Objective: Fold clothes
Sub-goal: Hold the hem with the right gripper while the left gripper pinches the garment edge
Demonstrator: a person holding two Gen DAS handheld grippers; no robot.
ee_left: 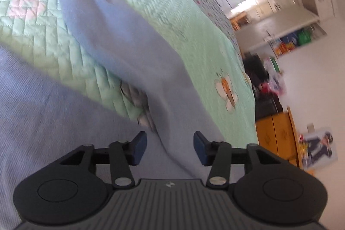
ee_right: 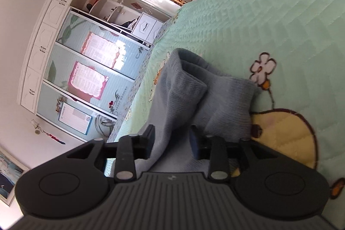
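1 blue garment [ee_right: 183, 87], 2 parted tongs [ee_left: 170, 148] [ee_right: 172, 141]

blue garment [ee_left: 120, 53] cropped, shelf clutter [ee_left: 286, 44] perhaps toys

Mint quilted bedspread [ee_right: 269, 14] — white wardrobe [ee_right: 54, 40] and orange cabinet [ee_left: 278, 135] beyond.

The garment [ee_right: 194, 96] lies on the quilt [ee_right: 280, 14] (cupboards [ee_right: 54, 25] behind).
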